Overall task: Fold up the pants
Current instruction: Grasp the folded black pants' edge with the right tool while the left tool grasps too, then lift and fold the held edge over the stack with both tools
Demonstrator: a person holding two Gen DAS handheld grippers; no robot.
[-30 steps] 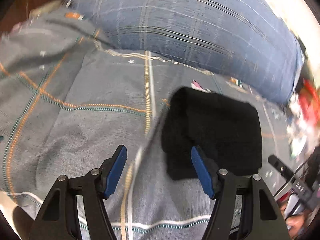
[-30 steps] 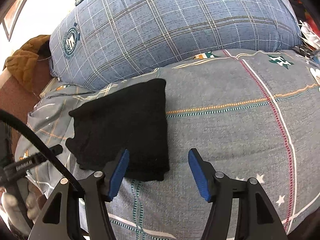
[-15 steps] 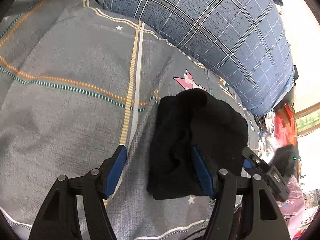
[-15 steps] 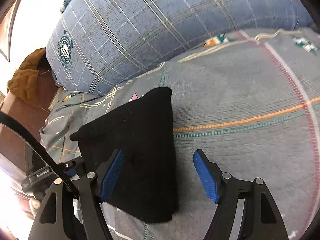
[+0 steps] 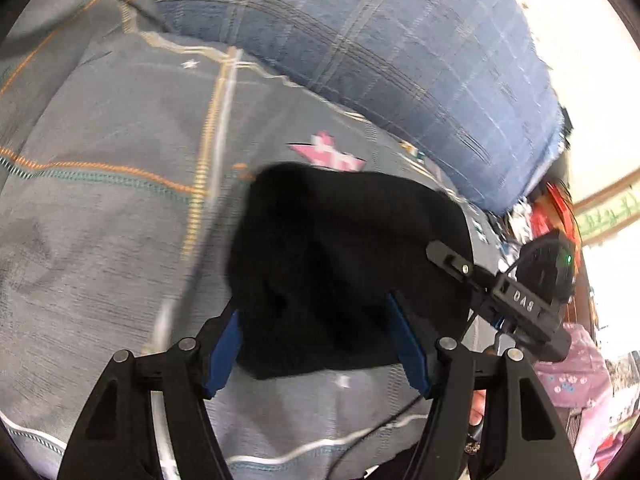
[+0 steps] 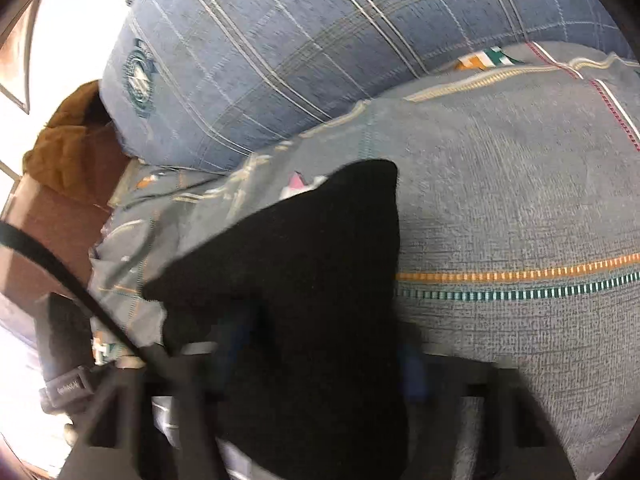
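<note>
Bedding fills both views: a grey patterned bed cover (image 5: 100,240) is spread flat as the working surface, and a large blue plaid pillow (image 5: 380,60) is banked along its far edge, well clear of the work. On the cover, near the pillow, the black pants (image 5: 340,264) are seen as a compact dark bundle, apparently folded several times already; in the right wrist view one edge is lifted into a raised peak, which suggests a grip is being taken for one more fold or for carrying.

The left gripper (image 5: 316,340) is held over the near edge of the bundle with its fingers spread, one blue pad on each side of the cloth. Pressure on the fabric is not evident, so it is judged to be straddling only.

The right gripper (image 6: 320,364) is badly blurred. Its jaws have just been closing with the pants between them, but whether the cloth is already pinched cannot be told.
</note>
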